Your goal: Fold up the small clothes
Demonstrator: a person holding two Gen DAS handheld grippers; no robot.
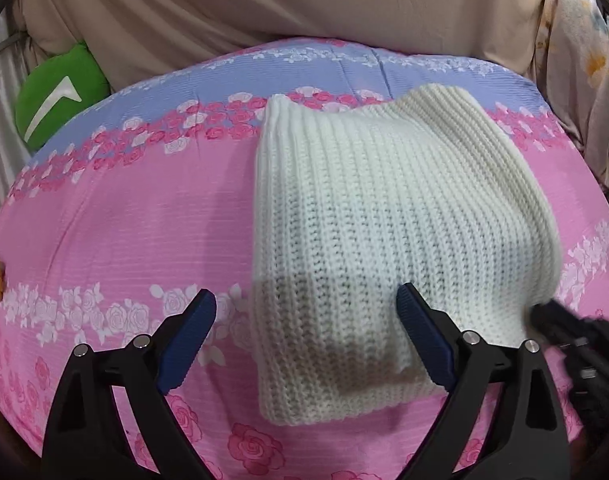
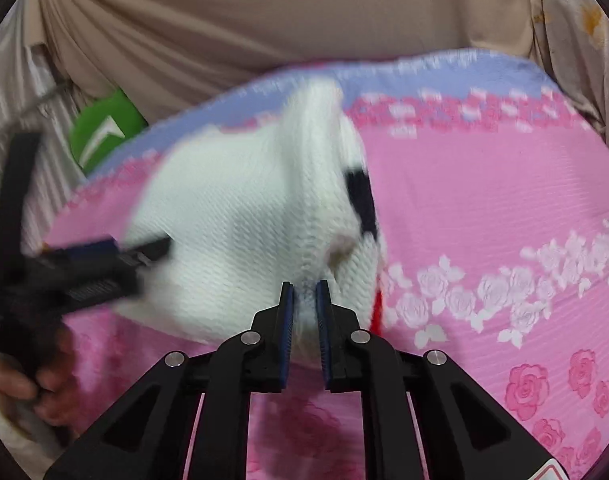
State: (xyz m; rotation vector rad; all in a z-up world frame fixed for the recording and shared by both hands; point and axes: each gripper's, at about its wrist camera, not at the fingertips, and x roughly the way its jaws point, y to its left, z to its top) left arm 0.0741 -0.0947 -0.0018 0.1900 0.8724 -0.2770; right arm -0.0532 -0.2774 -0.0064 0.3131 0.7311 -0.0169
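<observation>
A white ribbed knit garment (image 1: 384, 208) lies on a pink floral bedsheet (image 1: 124, 232). My left gripper (image 1: 306, 312) is open, its blue pads wide apart over the garment's near left corner, with knit between and under them. At the right edge of the left wrist view, my right gripper (image 1: 544, 316) shows as a dark blur at the garment's right edge. In the right wrist view, my right gripper (image 2: 304, 296) is shut on a raised fold of the garment (image 2: 232, 208), which shows a black patch (image 2: 362, 196) and a red bit (image 2: 378, 304). The left gripper (image 2: 144, 266) sits at the garment's left side.
A green cushion (image 1: 60, 96) with a white mark lies at the far left of the bed. Beige draped cloth (image 1: 304, 8) rises behind, and flowered fabric (image 1: 576, 60) hangs at the right. A person's hand (image 2: 24, 384) holds the left gripper.
</observation>
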